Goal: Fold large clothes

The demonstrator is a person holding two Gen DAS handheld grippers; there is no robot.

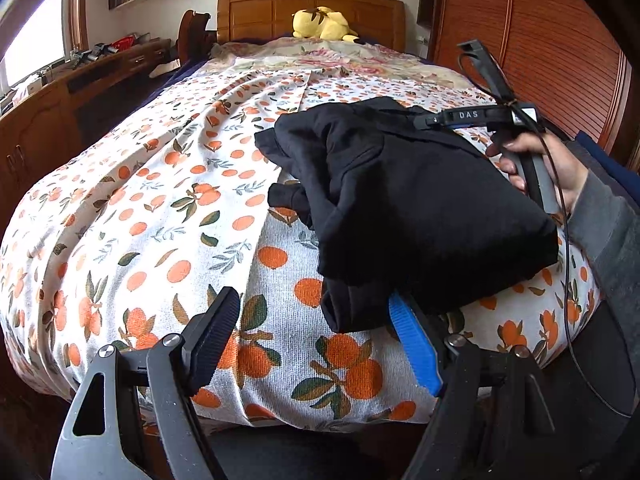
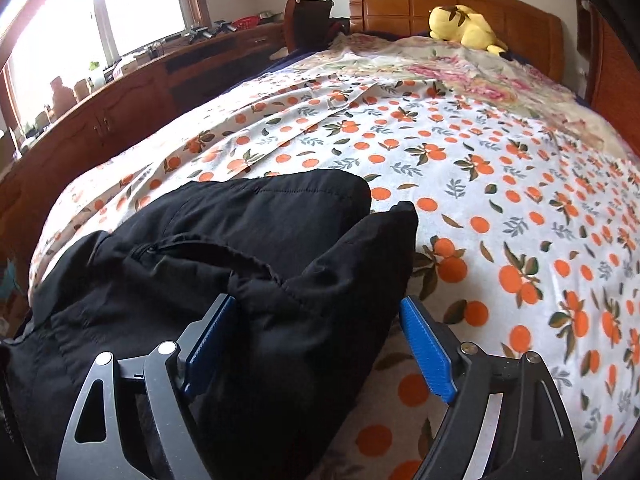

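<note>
Black folded garment (image 1: pixel 420 200) at the near edge of the orange-print bedspread (image 1: pixel 160 208).
Left gripper (image 1: pixel 316 344) and right gripper (image 2: pixel 320 344): fingers apart, unclamped; open bedspread lies far and left.

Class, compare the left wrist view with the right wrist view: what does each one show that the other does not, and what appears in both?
Only the left wrist view shows a hand holding the right tool's grip, its grey sleeve, and the slatted wooden wardrobe.

Only the right wrist view shows the bright window in full, and the right tool open with black cloth bulging between its pads.

Both show the black garment bundled on the orange-print bedspread, the yellow plush toy by the wooden headboard, and the long wooden cabinet. The left tool is open.
</note>
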